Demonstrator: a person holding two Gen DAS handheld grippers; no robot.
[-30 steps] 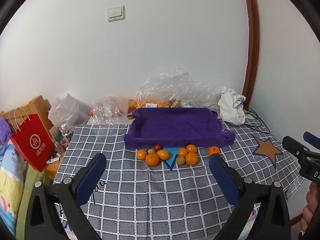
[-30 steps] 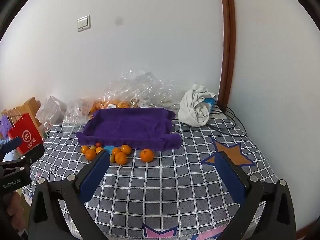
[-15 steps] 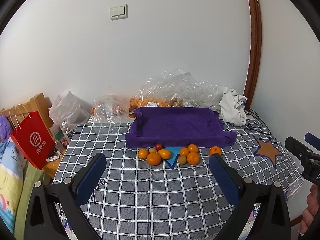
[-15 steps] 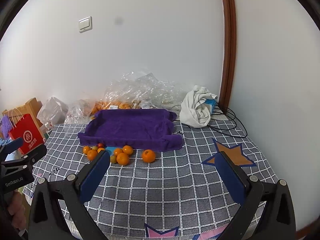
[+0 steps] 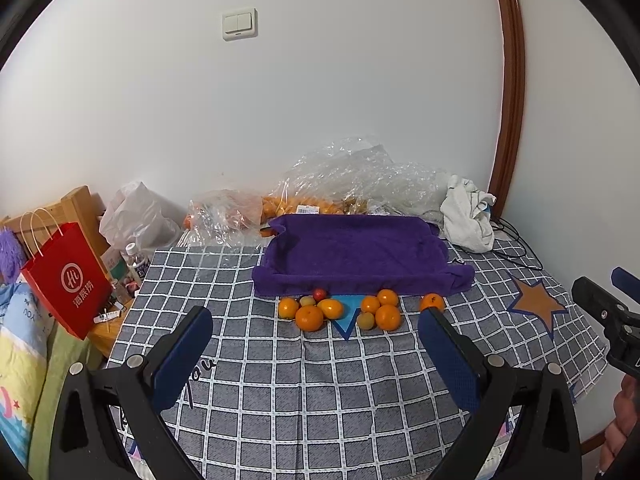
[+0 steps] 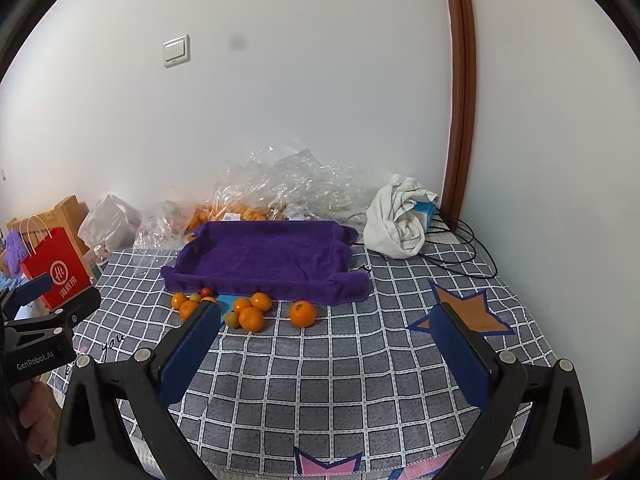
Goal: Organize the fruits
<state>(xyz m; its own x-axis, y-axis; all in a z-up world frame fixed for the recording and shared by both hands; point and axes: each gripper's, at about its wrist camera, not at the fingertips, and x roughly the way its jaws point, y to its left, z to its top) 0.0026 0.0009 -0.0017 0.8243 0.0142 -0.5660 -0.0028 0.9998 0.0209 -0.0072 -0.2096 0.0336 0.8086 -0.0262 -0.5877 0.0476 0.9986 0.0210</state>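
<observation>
Beside purple tray [image 5: 356, 252], loose oranges [image 5: 308, 317] clustered; left tool [image 5: 316, 332] and right tool [image 6: 332, 320] both spread, empty. Could roll away if nudged during grasp.

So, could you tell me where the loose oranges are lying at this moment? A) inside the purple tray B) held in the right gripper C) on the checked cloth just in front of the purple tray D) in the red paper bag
C: the oranges lie on the checked cloth along the near edge of the purple tray, whose visible inside is bare; both the left gripper and right gripper are open and hold nothing.
</observation>
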